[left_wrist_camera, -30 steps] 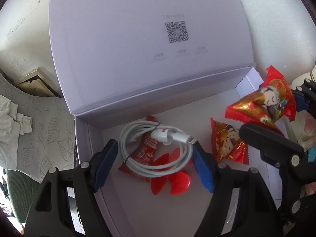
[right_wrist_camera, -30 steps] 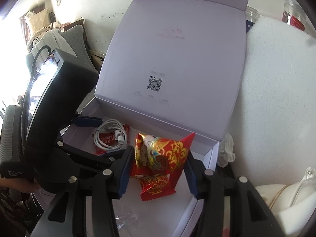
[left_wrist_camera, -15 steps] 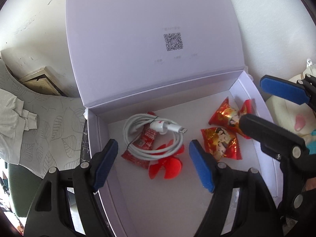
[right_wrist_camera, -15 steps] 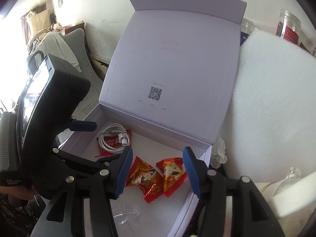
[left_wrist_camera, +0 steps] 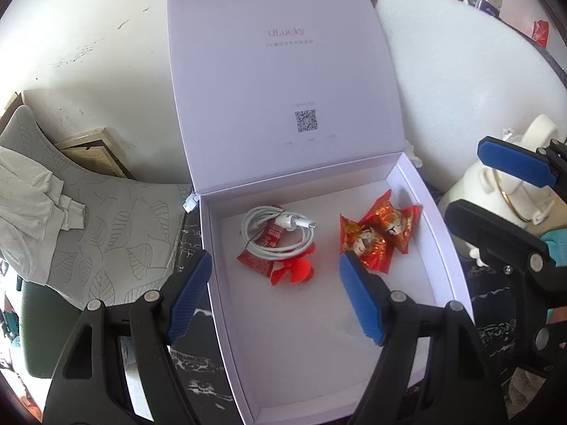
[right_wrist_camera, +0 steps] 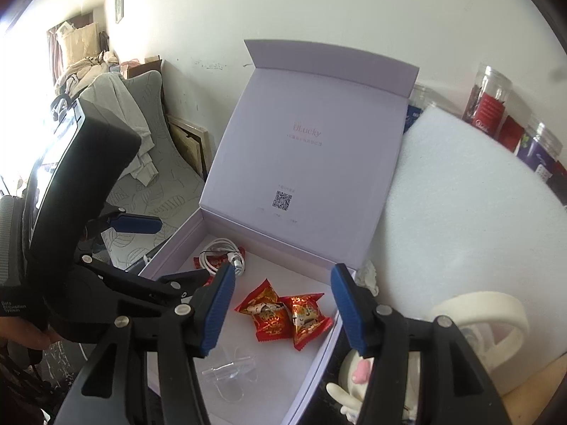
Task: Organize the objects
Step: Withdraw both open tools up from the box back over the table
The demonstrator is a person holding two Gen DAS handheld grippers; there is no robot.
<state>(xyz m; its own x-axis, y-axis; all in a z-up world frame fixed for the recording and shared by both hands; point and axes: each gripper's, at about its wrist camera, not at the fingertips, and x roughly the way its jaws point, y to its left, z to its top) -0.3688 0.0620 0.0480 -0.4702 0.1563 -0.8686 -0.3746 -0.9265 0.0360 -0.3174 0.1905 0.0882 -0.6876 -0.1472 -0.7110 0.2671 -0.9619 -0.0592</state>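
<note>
Two candies (right_wrist_camera: 283, 313) in white box (left_wrist_camera: 439, 233)

In the box (left_wrist_camera: 226, 318), ahead between the left gripper's (left_wrist_camera: 274, 295) fingers, lies the coiled cable (left_wrist_camera: 276, 232) on a packet (left_wrist_camera: 260, 251); two wrapped sweets (right_wrist_camera: 283, 313) lie just right of its right finger.

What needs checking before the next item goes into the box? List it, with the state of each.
1. Box lid up and clear of the opening: ok.
2. Left gripper open and empty: ok.
3. Right gripper open and empty: ok.
4. Two candy packets lying inside the box, free of the jaws: ok.
5. White cable coiled inside, not hanging over the wall: ok.
6. Bare floor at the near end of the box for another item: ok in the left wrist view; a clear plastic piece lies there in the right wrist view, so cannot tell.
</note>
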